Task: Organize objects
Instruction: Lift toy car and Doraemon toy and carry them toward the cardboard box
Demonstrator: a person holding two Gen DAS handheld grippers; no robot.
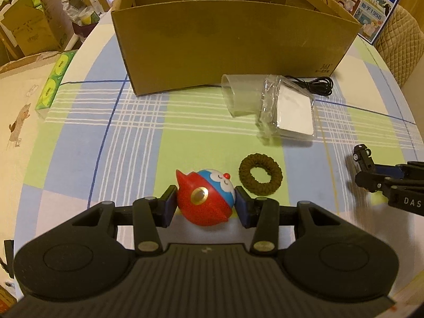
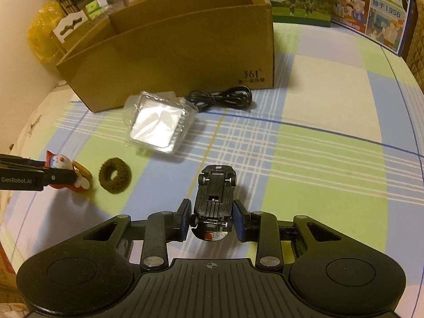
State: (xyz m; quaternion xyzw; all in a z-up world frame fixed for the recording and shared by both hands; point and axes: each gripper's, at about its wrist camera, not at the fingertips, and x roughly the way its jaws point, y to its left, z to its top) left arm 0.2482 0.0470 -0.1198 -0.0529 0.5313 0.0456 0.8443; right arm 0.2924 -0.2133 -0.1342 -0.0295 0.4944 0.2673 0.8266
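Left gripper (image 1: 205, 206) clamped on red-blue toy figure (image 1: 205, 200); hair tie (image 1: 260, 174) just right of it. Right gripper (image 2: 212, 221) clamped on black toy car (image 2: 214, 204), underside up; cardboard box (image 2: 169, 61) beyond both.

"361°" on cardboard box (image 2: 172, 61), probably
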